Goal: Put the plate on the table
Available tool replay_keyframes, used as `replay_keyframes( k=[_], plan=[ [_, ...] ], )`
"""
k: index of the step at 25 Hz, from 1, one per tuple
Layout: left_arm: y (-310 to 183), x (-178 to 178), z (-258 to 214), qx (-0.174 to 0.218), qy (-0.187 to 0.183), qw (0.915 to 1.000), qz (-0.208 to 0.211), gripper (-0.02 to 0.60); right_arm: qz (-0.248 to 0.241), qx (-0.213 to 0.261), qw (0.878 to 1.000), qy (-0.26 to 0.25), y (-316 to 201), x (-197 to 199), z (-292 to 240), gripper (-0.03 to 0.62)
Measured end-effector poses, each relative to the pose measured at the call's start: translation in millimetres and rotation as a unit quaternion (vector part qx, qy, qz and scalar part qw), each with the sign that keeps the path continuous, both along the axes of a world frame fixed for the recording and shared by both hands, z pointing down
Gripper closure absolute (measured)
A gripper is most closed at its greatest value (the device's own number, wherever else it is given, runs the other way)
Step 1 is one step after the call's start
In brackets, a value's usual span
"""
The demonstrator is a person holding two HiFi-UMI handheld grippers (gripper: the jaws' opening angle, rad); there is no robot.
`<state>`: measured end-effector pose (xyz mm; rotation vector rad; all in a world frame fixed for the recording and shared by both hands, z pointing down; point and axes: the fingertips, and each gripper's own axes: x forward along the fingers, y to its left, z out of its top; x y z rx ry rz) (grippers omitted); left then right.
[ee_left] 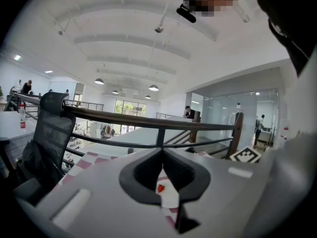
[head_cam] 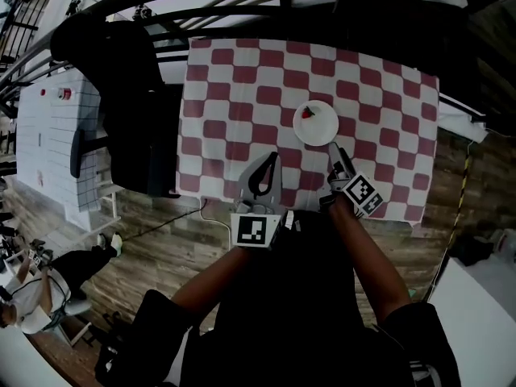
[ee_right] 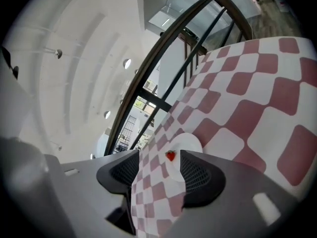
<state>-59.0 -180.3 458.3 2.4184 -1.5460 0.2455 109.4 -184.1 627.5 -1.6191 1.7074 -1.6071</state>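
Observation:
A white plate point(head_cam: 315, 124) carrying a strawberry point(head_cam: 307, 113) rests on the red-and-white checked tablecloth point(head_cam: 242, 79), right of the table's middle. My right gripper point(head_cam: 339, 156) hangs just short of the plate's near rim with its jaws open and nothing between them. In the right gripper view the plate point(ee_right: 192, 144) and strawberry point(ee_right: 170, 156) show beyond the gap of that gripper point(ee_right: 159, 155). My left gripper point(head_cam: 273, 159) is over the cloth's near edge, left of the plate, its fingertips together and empty. The left gripper view point(ee_left: 162, 155) shows a sliver of plate point(ee_left: 169, 198) through the slit.
A black office chair point(head_cam: 129, 111) stands against the table's left side, with a white panelled cabinet point(head_cam: 52, 127) beyond it. A dark railing point(head_cam: 322, 2) runs along the table's far side. The floor is wood, with a cable point(head_cam: 173, 220). Someone sits at lower left point(head_cam: 32, 293).

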Motion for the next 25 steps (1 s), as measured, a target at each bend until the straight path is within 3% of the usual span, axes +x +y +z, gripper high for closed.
replay_keyframes(
  k=[9, 11, 17, 25],
  plan=[
    [26, -1, -14, 0.012, 0.025, 0.9989, 0.037, 0.572, 0.003, 0.088, 0.995, 0.035, 36, -32, -99, 0.472],
    [29, 2, -18, 0.017, 0.032, 0.9981, 0.049, 0.572, 0.014, 0.105, 0.993, 0.049, 43, -32, -114, 0.594],
    [39, 10, -31, 0.037, 0.053, 0.9954, 0.071, 0.572, 0.006, 0.124, 0.987, 0.103, 61, -32, -134, 0.599],
    [49, 19, -41, 0.052, 0.060, 0.9928, 0.090, 0.572, -0.010, 0.160, 0.967, 0.198, 73, -34, -168, 0.599]
  ],
)
